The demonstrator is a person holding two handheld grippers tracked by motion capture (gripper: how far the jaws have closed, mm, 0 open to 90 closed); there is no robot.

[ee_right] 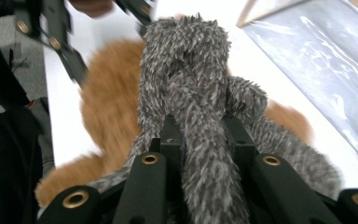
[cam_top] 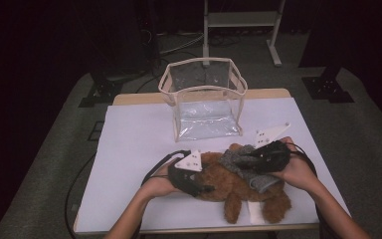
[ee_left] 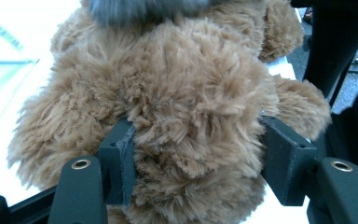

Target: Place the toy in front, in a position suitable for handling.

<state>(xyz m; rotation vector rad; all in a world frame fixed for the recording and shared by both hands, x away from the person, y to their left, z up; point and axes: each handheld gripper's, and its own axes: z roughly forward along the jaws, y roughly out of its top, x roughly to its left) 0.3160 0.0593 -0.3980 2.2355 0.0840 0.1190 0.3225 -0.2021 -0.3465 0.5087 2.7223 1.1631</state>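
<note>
While the fluffy brown teddy bear [cam_top: 234, 186] lay on the white worktop [cam_top: 129, 149], the left tool [ee_left: 196, 154] clamped its body w/ the right tool [ee_right: 200, 135] clenched on its grey knitted scarf [ee_right: 186, 79]. Prob mid scarf-removal; next move needs a steady pull, bear pinned.

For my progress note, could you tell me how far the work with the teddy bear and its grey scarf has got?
Done: the scarf looks knotted around the teddy bear, which lies on the table. In hand: the right gripper is shut on a scarf end, and the left gripper has its jaws around the bear's body. Left: probably lifting the bear into the clear bag, which stands open and empty behind it.
</note>
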